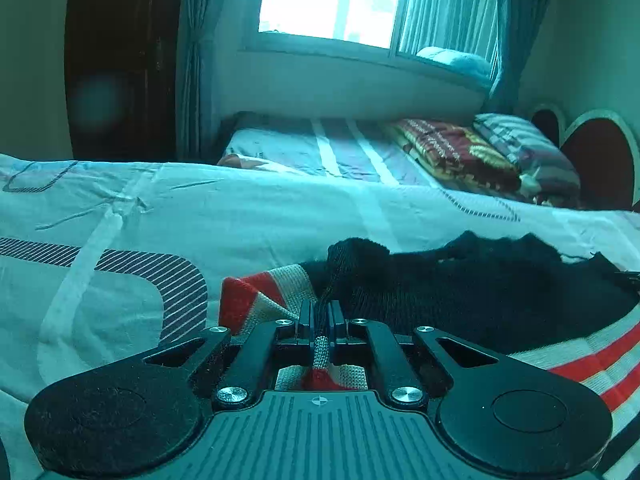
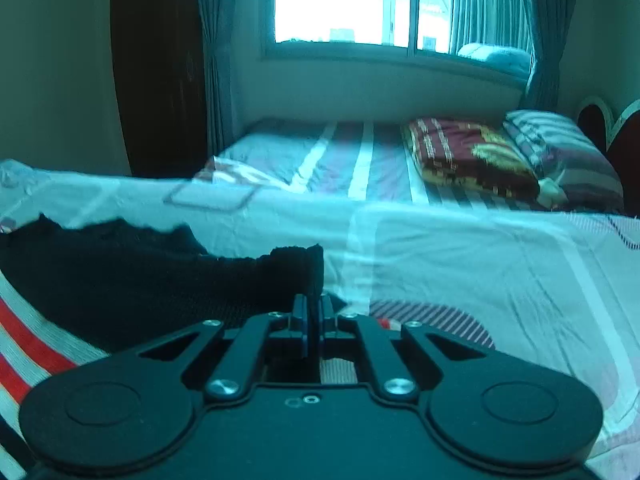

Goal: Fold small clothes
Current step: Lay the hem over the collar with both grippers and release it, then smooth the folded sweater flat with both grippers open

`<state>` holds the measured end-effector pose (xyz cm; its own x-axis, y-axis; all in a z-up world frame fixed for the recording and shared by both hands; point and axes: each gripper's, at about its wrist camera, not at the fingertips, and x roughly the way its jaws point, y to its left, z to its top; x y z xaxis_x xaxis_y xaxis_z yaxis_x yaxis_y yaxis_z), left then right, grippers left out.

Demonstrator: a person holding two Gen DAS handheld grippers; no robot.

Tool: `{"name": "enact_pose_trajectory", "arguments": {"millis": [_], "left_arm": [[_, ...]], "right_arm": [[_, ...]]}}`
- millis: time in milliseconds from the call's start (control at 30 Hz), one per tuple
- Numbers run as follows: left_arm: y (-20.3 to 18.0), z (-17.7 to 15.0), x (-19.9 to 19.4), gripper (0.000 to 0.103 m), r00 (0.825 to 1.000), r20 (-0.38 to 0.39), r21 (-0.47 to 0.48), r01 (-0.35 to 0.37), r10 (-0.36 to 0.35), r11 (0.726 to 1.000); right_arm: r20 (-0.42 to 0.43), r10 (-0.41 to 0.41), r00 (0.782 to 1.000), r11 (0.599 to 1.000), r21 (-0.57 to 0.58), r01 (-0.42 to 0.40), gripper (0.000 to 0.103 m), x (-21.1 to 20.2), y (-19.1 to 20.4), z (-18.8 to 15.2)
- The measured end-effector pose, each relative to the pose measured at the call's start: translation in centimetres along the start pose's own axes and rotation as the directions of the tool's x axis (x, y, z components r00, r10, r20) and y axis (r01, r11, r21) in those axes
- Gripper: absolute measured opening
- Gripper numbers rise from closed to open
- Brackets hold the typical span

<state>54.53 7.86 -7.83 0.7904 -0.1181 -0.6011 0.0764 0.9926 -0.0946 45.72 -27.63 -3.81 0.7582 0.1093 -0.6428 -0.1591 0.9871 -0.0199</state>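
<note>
The knit garment [image 1: 480, 292] was pinched by both left gripper [image 1: 320, 316] and right gripper [image 2: 314, 312], lower centre; folding was judged barely begun.

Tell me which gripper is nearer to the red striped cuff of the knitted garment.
Left. The left gripper is shut on the garment right beside the red striped cuff. The right gripper pinches the black edge, apart from it.
</note>
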Motion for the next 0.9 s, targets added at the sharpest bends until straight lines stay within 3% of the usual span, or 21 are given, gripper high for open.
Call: {"name": "enact_pose_trajectory", "arguments": {"millis": [233,300,333,433,500,533,600,667,767,833,900], "left_arm": [[-0.5,0.5,-0.6,0.007,0.999,-0.008,0.046,-0.036,0.037,0.998],[-1.0,1.1,-2.2,0.009,0.997,0.042,0.026,-0.065,0.064,0.998],[-1.1,1.2,-3.7,0.009,0.993,0.087,0.028,-0.076,0.073,0.997],[-3.1,0.2,-8.2,0.009,0.988,0.151,0.052,0.015,-0.023,0.999],[-6.9,-1.1,-8.7,0.011,0.988,0.107,0.144,0.098,-0.114,0.985],[-9.0,-1.7,-8.2,0.016,0.985,0.081,0.2,0.131,-0.149,0.971],[-12.6,-2.3,-6.8,0.072,0.983,0.044,0.285,0.156,-0.176,0.946],[-14.5,-2.7,-5.5,0.076,0.985,0.026,0.319,0.152,-0.169,0.935],[-13.3,-3.0,-4.6,0.076,0.995,0.004,0.34,0.092,-0.099,0.936],[-9.1,-3.4,-4.7,0.076,0.998,0.008,0.269,0.064,-0.069,0.961],[-5.1,-3.8,-4.8,0.077,0.997,0.009,0.208,0.072,-0.076,0.975]], "right_arm": [[-0.012,-0.016,1.0,1.0,0.005,0.016,0.008,0.3,0.1,0.3],[0.047,-0.039,0.998,0.999,0.006,0.038,0.023,-2.0,0.3,0.8],[0.096,-0.037,0.995,0.999,-0.008,0.038,0.022,-3.9,0.6,0.9],[0.086,0.076,0.993,0.995,-0.066,-0.07,0.022,-7.9,2.8,0.1],[0.081,0.137,0.987,0.979,-0.161,-0.122,0.024,-8.8,6.2,-1.1],[0.078,0.151,0.986,0.972,-0.195,-0.133,0.026,-8.5,8.0,-1.4],[0.065,0.151,0.986,0.972,-0.194,-0.136,0.041,-6.6,10.7,-1.3],[0.02,0.173,0.985,0.971,-0.17,-0.167,0.035,-4.6,11.9,-0.9],[-0.004,0.183,0.983,0.943,-0.281,-0.176,0.032,-4.0,12.5,-1.9],[0.017,0.114,0.993,0.961,-0.254,-0.106,0.032,-4.6,9.6,-2.6],[0.031,-0.05,0.998,0.982,-0.179,0.054,0.028,-5.0,5.4,-3.4]]}}
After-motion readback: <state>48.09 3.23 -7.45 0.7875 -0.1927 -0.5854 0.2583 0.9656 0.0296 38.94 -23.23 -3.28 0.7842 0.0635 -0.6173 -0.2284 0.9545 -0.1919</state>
